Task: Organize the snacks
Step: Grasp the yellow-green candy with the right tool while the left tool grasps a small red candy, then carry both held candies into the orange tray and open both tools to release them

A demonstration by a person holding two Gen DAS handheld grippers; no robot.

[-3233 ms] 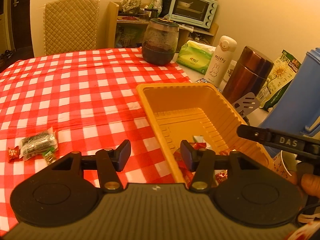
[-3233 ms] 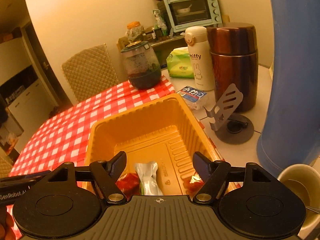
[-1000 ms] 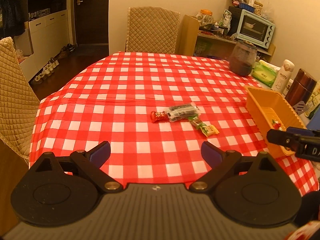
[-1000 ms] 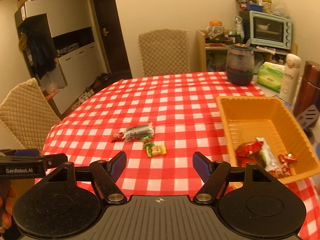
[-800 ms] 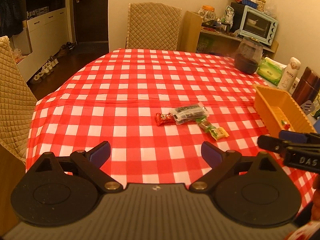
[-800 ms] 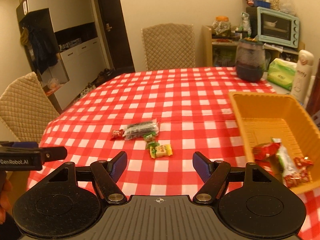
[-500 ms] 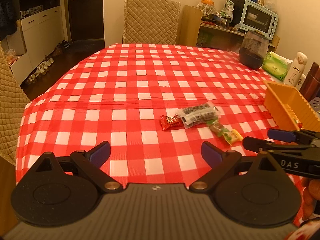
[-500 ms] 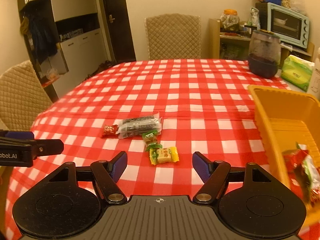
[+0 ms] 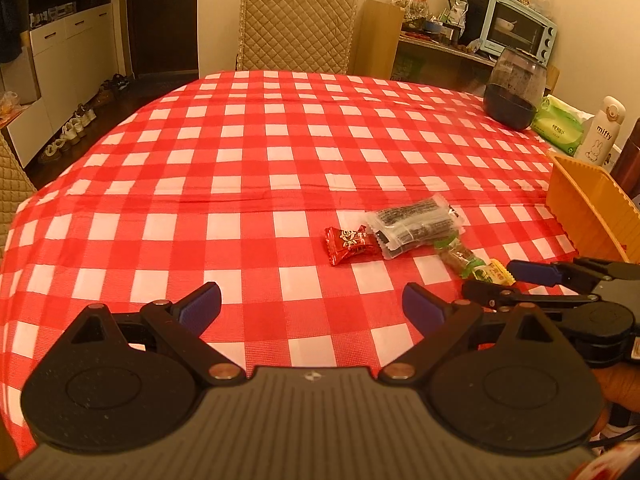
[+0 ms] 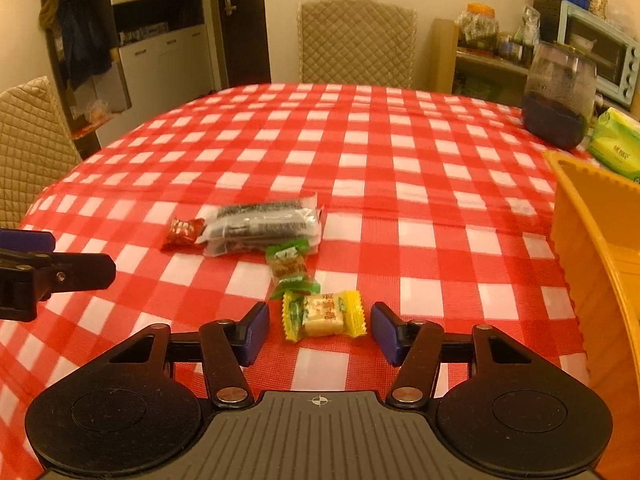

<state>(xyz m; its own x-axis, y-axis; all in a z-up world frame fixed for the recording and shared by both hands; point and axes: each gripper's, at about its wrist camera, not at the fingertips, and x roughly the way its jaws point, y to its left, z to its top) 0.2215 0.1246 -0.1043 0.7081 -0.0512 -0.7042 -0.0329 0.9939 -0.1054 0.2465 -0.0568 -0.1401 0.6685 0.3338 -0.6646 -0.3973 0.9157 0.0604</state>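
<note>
Right wrist view: yellow candy (image 10: 323, 315) lies flat on the cloth (image 10: 360, 152), between the right gripper (image 10: 319, 333) pads, touching neither. Jaws have just been closing in on it and are not yet clamped; nothing held. Step in hand, as I read it: picking this candy to carry to the bin (image 10: 592, 248). Next move calls for lowering the pads to cloth level and squeezing across the wrapper's short sides, then lifting right toward the bin.

Wrapper is glossy film, crimped zigzag ends, with a pale rectangular block showing through the middle. Likely slippery; a grip on the block is safer than on the loose ends.

Just ahead of the fingertips, a green candy (image 10: 289, 265), twisted ends, brownish centre, its near tail touching the yellow one. Beyond it a clear packet (image 10: 262, 227), long, crinkled, dark contents. Left of the packet, a small red candy (image 10: 183, 232), shiny foil.

Bin stands to the right of the gripper, orange plastic, ribbed walls, rim standing well above the cloth. Contents not visible from here.

Left gripper (image 9: 311, 309) hangs released, jaws wide, over bare cloth nearer than the red candy, holding nothing. Cloth is red-and-white check, thin, with a crease line running across.

Far right, a dark glass jar (image 10: 558, 100), rounded.
</note>
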